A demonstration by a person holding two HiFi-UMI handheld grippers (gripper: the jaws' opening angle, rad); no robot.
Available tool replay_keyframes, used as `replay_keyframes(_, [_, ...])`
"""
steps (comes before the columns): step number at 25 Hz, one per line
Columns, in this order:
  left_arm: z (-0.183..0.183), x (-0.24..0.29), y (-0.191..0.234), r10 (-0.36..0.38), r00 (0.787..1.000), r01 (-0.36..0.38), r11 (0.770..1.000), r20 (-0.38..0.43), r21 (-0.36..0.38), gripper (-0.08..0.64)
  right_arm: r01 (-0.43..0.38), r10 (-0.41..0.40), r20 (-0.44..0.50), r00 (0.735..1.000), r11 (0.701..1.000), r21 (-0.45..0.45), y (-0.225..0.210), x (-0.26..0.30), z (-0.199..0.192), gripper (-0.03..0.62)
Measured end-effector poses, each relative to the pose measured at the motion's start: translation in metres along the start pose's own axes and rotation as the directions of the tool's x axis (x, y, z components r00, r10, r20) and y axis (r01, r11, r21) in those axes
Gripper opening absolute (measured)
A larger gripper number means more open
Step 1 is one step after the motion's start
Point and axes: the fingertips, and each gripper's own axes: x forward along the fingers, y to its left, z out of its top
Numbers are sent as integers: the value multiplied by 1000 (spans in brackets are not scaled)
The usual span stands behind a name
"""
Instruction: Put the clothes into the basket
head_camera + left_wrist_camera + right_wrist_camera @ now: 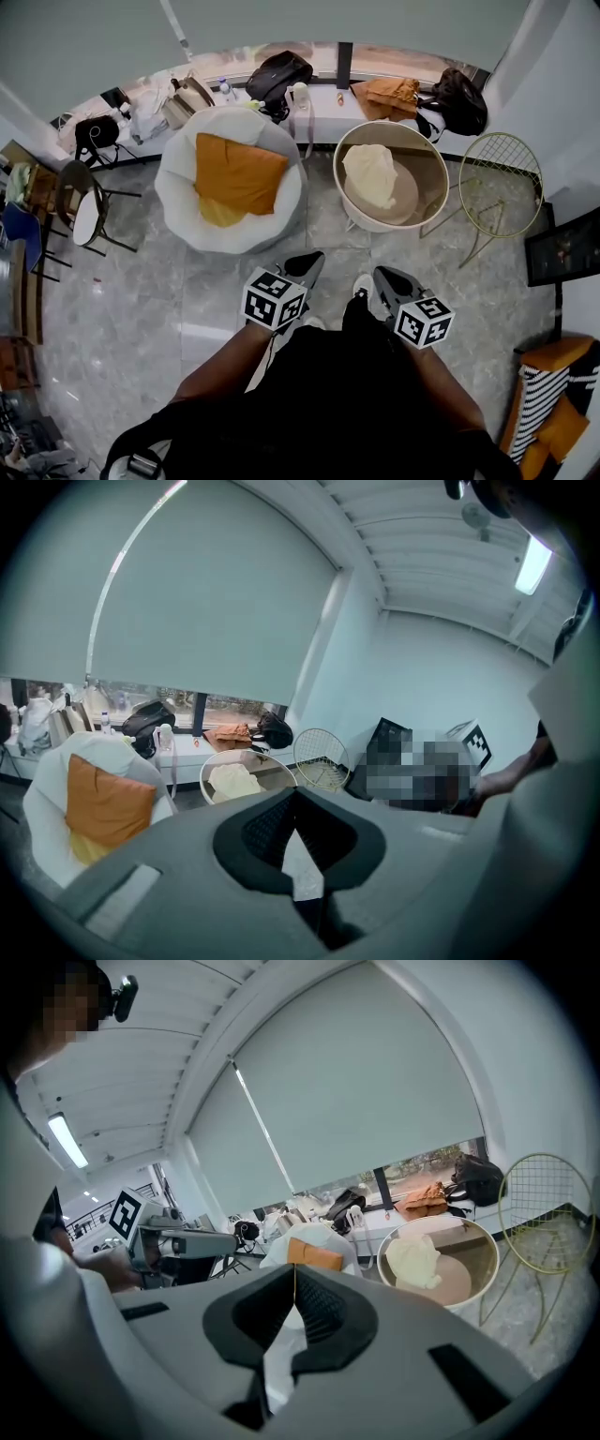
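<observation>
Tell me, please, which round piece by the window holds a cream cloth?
The beige solid-walled basket in the middle holds the cream cloth. The white chair left of it holds an orange cushion; the gold wire frame on its right holds nothing.

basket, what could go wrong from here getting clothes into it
1. The left gripper and right gripper are both shut and empty; reaching the orange fabric on the white chair like that would likely just push it.
2. The wire stand sits close beside the basket, so a swinging garment might snag it.
</observation>
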Motion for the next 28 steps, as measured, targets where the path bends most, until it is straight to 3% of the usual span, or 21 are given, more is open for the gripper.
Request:
replay_keyframes(5, [4,2,7,10,1000,-10,1000,2,-11,0,-33,33,-5,999,999,-5,0,20,8,17])
replay_keyframes(11, [10,12,43,87,996,-88,995,-26,-49,0,-72,72,-18,997,997,-6,-20,54,29,16])
replay_keyframes(21, [82,99,71,95,995,-95,995,-16,-30,0,-87,87,4,996,996,-3,-104,102,101,17])
replay_keyframes(28, [117,164,90,101,993,-102,995,-52,-18,0,-64,64,-6,998,997,-31,-171,117,137,17])
